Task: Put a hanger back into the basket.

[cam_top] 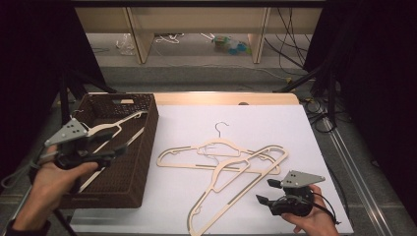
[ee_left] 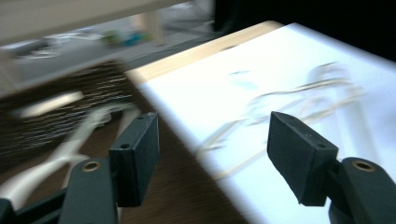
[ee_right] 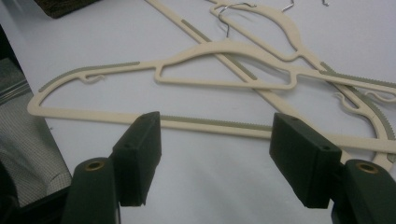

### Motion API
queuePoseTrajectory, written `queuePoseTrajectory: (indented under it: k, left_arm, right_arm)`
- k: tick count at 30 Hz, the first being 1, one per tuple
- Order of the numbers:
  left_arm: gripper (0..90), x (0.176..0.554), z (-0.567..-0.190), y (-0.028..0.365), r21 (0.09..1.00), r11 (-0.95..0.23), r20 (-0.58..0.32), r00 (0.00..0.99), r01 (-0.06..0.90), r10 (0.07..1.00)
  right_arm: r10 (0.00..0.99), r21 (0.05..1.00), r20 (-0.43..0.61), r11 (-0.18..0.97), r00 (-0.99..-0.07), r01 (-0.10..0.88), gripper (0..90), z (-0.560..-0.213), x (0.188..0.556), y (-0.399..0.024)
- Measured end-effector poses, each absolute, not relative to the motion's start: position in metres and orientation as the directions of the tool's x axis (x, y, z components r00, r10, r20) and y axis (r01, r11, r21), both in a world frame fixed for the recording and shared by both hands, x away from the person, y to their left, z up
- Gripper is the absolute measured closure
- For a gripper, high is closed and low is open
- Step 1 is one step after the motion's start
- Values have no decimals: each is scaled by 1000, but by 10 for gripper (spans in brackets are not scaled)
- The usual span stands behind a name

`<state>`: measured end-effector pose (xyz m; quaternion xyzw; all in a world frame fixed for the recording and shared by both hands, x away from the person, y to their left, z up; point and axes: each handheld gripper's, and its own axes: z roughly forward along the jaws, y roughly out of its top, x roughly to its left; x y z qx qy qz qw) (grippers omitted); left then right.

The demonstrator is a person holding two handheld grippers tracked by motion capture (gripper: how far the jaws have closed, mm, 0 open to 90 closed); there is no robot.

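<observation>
Your right gripper (cam_top: 269, 192) sits at the near right corner of the white mat (cam_top: 275, 123), jaws spread wide with nothing between them, and the two cream hangers (cam_top: 231, 164) lie just ahead of it, crossed over each other. It's plainly the nearer tool. In the right gripper view the closest hanger's (ee_right: 187, 93) bottom bar runs crosswise right in front of your jaws, long axis side to side, so a straight push forward would likely straddle it.

Your left gripper (cam_top: 105, 152) hovers over the dark wicker basket (cam_top: 150, 132), jaws wide and holding nothing, with a third hanger (cam_top: 110, 127) lying inside below it.

The hangers are thin, flat, cream plastic with grey ribbed grip strips and wire hooks, flush on the mat.
</observation>
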<state>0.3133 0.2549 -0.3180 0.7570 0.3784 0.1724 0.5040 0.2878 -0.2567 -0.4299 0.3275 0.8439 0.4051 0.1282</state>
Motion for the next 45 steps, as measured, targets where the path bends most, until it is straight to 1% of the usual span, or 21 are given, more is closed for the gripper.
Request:
queuePoseTrajectory:
  k: [3, 5, 11, 14, 19, 26, 29, 30, 31, 32, 35, 36, 39, 41, 42, 43, 44, 45]
  left_arm:
    - [332, 304, -324, 227, 897, -236, -108, 704, 373, 702]
    - [327, 300, -333, 208, 895, -235, -137, 733, 380, 666]
    - [302, 302, -368, 159, 868, -283, -172, 781, 409, 601]
    - [300, 304, -382, 142, 850, -336, -144, 792, 406, 593]
    - [290, 307, -408, 120, 823, -385, -136, 802, 419, 581]
    - [274, 308, -433, 104, 808, -401, -156, 813, 431, 560]
    - [259, 306, -441, 100, 813, -412, -137, 822, 411, 552]
    - [252, 306, -442, 101, 810, -431, -116, 830, 397, 546]
    - [251, 305, -445, 99, 812, -412, -138, 821, 414, 554]
    - [250, 305, -446, 100, 811, -430, -119, 832, 396, 542]
    - [248, 305, -450, 101, 802, -430, -137, 829, 414, 542]
    - [248, 304, -452, 100, 808, -418, -136, 821, 416, 554]
    - [247, 304, -455, 102, 804, -438, -114, 827, 403, 550]
    - [247, 304, -454, 103, 809, -436, -111, 830, 395, 547]
    - [247, 304, -454, 104, 807, -422, -127, 820, 413, 558]
    - [247, 305, -454, 105, 806, -435, -112, 824, 402, 555]
    - [247, 305, -453, 107, 801, -436, -123, 826, 410, 550]
    - [247, 304, -454, 106, 813, -412, -130, 818, 412, 561]
  right_arm:
    - [656, 765, 58, 455, -753, 455, 349, -431, 288, -257]
    - [654, 765, 58, 456, -754, 455, 349, -431, 288, -256]
    - [654, 767, 57, 455, -754, 453, 349, -431, 287, -257]
    - [651, 765, 61, 457, -756, 455, 347, -432, 288, -256]
    - [650, 763, 58, 460, -758, 454, 333, -433, 288, -256]
    - [655, 766, 62, 453, -753, 457, 305, -433, 290, -254]
    - [653, 768, 52, 458, -756, 448, 302, -434, 293, -253]
    - [657, 769, 53, 453, -752, 451, 302, -434, 294, -252]
    - [653, 769, 50, 457, -755, 446, 302, -434, 295, -251]
    - [651, 774, 36, 462, -758, 433, 302, -435, 298, -250]
    - [648, 772, 29, 469, -761, 429, 303, -435, 307, -247]
    - [651, 773, 28, 467, -758, 430, 304, -434, 310, -246]
    - [643, 779, 2, 479, -765, 404, 311, -433, 324, -243]
    - [647, 776, 0, 481, -762, 408, 311, -432, 333, -241]
    - [647, 777, 0, 480, -763, 407, 311, -433, 338, -240]
    - [645, 771, 7, 483, -764, 416, 311, -433, 342, -239]
    - [648, 768, -2, 488, -761, 414, 311, -434, 346, -237]
    - [642, 764, -10, 500, -767, 408, 311, -435, 351, -235]
